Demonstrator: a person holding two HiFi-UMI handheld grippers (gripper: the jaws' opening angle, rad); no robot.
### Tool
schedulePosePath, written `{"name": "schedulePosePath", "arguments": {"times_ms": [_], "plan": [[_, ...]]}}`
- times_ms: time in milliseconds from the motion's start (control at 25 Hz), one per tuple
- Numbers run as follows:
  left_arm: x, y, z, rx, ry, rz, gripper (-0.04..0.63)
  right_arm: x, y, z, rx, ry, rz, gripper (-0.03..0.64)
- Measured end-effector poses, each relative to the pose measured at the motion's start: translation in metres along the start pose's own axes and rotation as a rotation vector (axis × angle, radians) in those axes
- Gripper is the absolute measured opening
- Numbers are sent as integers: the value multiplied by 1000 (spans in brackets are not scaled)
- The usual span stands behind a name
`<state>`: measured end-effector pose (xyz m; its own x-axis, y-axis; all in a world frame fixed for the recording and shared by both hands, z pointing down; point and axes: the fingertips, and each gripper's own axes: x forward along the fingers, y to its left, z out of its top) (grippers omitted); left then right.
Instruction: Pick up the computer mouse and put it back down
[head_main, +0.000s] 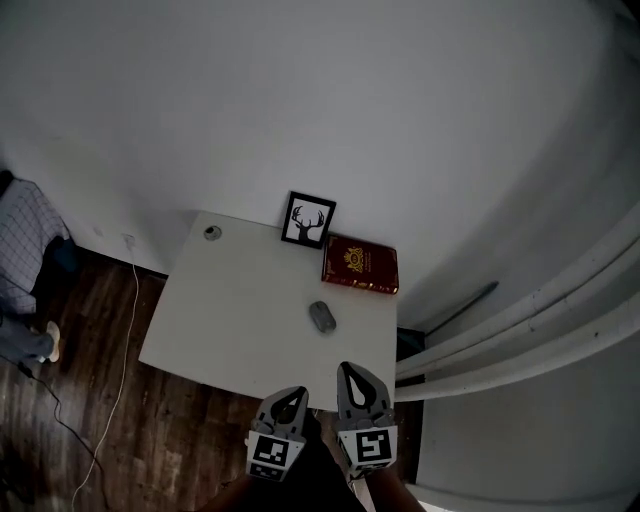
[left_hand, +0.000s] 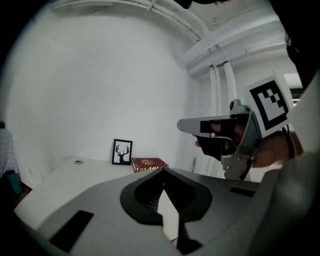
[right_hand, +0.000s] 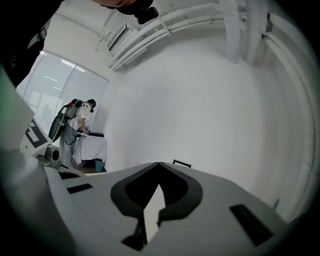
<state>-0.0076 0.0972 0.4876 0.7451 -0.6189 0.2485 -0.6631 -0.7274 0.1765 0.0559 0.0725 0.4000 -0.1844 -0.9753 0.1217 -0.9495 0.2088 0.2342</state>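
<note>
Both the left gripper (head_main: 289, 394) and the right gripper (head_main: 351, 372) are held shut and empty, well short of the red book (head_main: 360, 266) near which the computer mouse (head_main: 322, 317) lies, so the mouse could be shoved away unless jaws are opened.

head view, position: high above the near table edge, facing steeply down; wall (head_main: 300, 100) fills the 12 o'clock half.
head view, coverage: whole white table (head_main: 230, 320) mid-frame, small and far; left gripper (head_main: 291, 391) and right gripper (head_main: 347, 367) at 6 o'clock, close to the lens.
left gripper view, position: low, near level, facing the wall along its own jaws, which fill the lower half.
left gripper view, coverage: framed picture (left_hand: 122, 152) and red book (left_hand: 149, 163) just beyond the jaw tips; right gripper close at 3 o'clock.
right gripper view, position: low, near level, facing the wall; window (right_hand: 55, 85) and a person (right_hand: 82, 117) far off at 9 o'clock.
shared: head and left gripper views both hold white table, framed picture, red book, right gripper; only the framed picture's top edge shows in the right gripper view.
</note>
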Motion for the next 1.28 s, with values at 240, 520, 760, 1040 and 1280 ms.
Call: {"name": "schedulePosePath", "arguments": {"times_ms": [240, 520, 760, 1040, 1280], "plan": [[41, 7, -2, 19, 72, -25, 2, 36, -26, -25, 35, 8, 20, 20], [81, 16, -12, -1, 136, -6, 2, 66, -46, -58, 77, 96, 59, 20], [93, 19, -30, -21, 198, -16, 2, 75, -49, -100, 69, 200, 91, 20], [107, 24, -42, -39, 242, -21, 2, 96, -52, -137, 157, 336, 145, 20], [119, 36, -45, -35, 273, -5, 2, 120, -42, -186, 236, 577, 244, 21]]}}
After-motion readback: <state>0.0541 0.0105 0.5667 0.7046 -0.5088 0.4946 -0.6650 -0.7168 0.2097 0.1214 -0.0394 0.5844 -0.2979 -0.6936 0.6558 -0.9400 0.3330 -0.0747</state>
